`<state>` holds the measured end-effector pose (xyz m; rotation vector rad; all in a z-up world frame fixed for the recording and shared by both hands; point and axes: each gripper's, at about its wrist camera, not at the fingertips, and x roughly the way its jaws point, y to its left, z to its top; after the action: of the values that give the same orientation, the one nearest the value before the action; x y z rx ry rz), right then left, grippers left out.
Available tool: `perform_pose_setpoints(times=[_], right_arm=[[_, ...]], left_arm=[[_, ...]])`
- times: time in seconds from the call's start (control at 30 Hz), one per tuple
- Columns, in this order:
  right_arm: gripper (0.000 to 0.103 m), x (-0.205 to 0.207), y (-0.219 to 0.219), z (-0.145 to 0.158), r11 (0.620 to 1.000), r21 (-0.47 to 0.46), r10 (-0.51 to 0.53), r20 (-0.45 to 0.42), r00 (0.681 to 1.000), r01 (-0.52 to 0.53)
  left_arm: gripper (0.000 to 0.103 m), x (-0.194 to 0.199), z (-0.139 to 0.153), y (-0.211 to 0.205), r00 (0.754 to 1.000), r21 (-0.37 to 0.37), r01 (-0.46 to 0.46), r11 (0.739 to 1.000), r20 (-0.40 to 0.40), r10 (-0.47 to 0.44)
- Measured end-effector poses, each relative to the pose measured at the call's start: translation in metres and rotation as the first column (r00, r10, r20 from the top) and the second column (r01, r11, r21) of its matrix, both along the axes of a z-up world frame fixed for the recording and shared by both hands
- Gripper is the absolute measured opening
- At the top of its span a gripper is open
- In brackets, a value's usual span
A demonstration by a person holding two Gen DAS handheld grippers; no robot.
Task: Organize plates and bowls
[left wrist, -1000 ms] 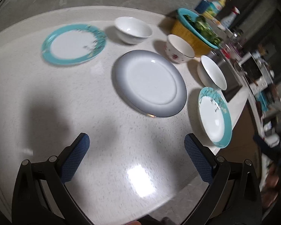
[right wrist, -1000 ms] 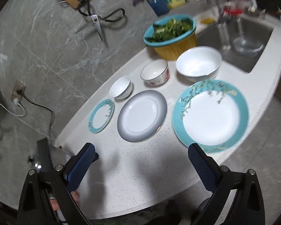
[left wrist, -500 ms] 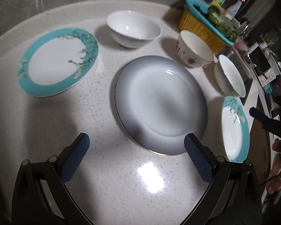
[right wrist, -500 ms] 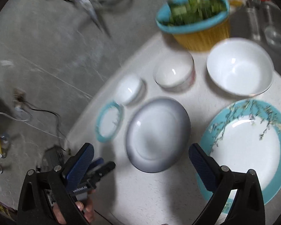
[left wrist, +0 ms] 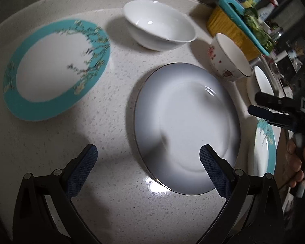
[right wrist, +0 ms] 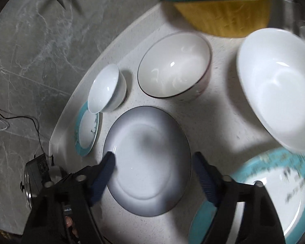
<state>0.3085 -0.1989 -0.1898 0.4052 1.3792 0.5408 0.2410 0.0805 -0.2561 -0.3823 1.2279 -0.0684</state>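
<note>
Here, both grippers are hovering spread wide, holding nothing. Left gripper (left wrist: pixel 148 158): its right finger is overlapping the near rim of the grey plate (left wrist: pixel 185 130), its left finger sitting over bare tabletop (left wrist: pixel 111 203). Right gripper (right wrist: pixel 153 160): its fingers are straddling that same plate, one at each side edge. Beyond it, the floral bowl (right wrist: pixel 174 72) and small white bowl (right wrist: pixel 106 91) are sitting just apart; the small teal plate (left wrist: pixel 55 69) is lying left. Large white bowl (right wrist: pixel 278 85) and large teal plate (right wrist: pixel 280 191) are lying right. Farthest, a yellow basket (right wrist: pixel 223 16) of greens.
</note>
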Motion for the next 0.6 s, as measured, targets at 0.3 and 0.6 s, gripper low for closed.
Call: perform_pose_setpoints(times=[0.3,0.6], right_arm=[[0.068,0.023,0.004,-0.03,0.994,0.015,0.113,-0.062,0.992,-0.112],[0.067,0.032,0.001,-0.04,0.982,0.044,0.184,-0.068,0.981,-0.182]], left_arm=[[0.087,0.017,-0.018,-0.003,0.999,-0.103,-0.032,0.994,-0.023,0.03],[0.087,0.02,-0.019,0.004,1.0,-0.169,-0.014,0.986,-0.014,0.012]])
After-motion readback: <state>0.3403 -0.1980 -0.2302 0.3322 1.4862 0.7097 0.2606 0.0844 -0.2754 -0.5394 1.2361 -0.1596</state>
